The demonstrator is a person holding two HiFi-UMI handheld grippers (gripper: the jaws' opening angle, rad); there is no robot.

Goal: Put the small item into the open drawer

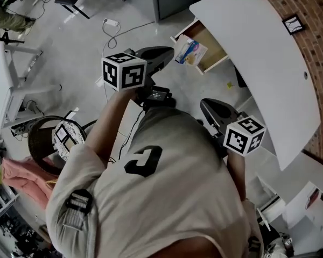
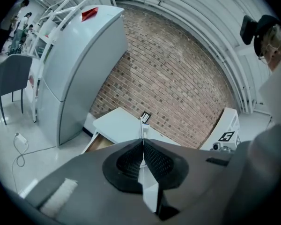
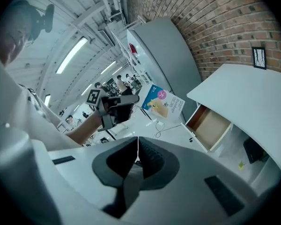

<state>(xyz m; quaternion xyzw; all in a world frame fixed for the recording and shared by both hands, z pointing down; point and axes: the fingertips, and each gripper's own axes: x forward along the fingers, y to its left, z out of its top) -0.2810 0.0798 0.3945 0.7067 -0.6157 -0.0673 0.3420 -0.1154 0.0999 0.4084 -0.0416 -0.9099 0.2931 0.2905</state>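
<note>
Right by the open wooden drawer (image 1: 207, 39) under the curved white worktop (image 1: 258, 52), the left gripper (image 1: 172, 52) is clamped on a flat printed packet (image 1: 191, 51). Meanwhile the right gripper (image 1: 204, 105) is pinched closed, empty.

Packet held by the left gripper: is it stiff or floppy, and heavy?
Probably light and fairly stiff: the packet juts flat from the left gripper's shut jaws without drooping. Seen edge-on in the left gripper view it is thin, so it likely slides, not rolls.
</note>
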